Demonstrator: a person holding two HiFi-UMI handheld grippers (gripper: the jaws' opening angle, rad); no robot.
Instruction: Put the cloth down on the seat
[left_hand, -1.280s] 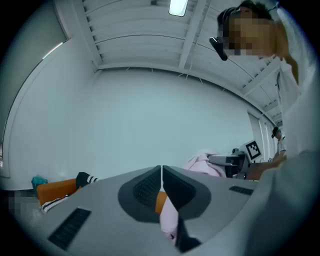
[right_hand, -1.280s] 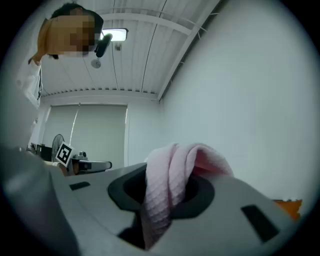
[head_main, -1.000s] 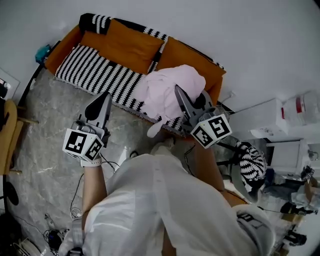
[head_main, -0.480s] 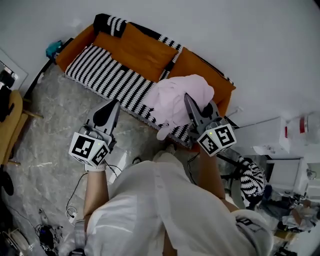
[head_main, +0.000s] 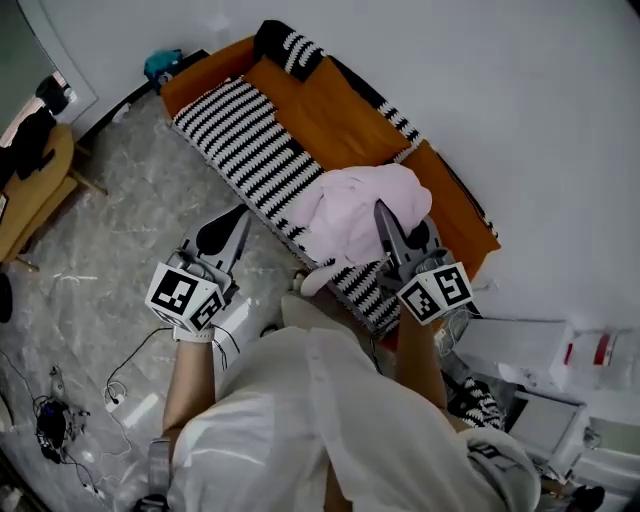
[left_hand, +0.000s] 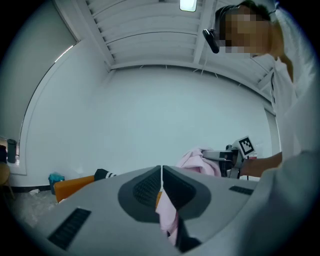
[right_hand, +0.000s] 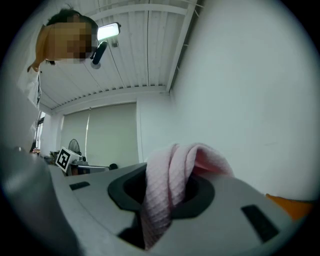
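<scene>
A pink cloth (head_main: 350, 210) hangs bunched from my right gripper (head_main: 382, 212), which is shut on it above the right end of the sofa's black-and-white striped seat (head_main: 235, 140). In the right gripper view the cloth (right_hand: 170, 190) fills the gap between the jaws of the right gripper (right_hand: 167, 172) and spills over them. My left gripper (head_main: 240, 218) is held out over the floor just in front of the seat, left of the cloth and apart from it. Its jaws are shut with nothing between them in the left gripper view (left_hand: 162, 172), where the cloth (left_hand: 197, 159) shows beyond.
The sofa has an orange backrest (head_main: 330, 120) against the white wall. A wooden piece of furniture (head_main: 30, 190) stands at the far left. Cables (head_main: 60, 410) lie on the marbled floor. White boxes (head_main: 540, 345) stand to the right of the sofa.
The head view has swung, so the sofa now lies more diagonally and nearer. Both grippers keep their places in front of me, and the right one still grips the cloth.
</scene>
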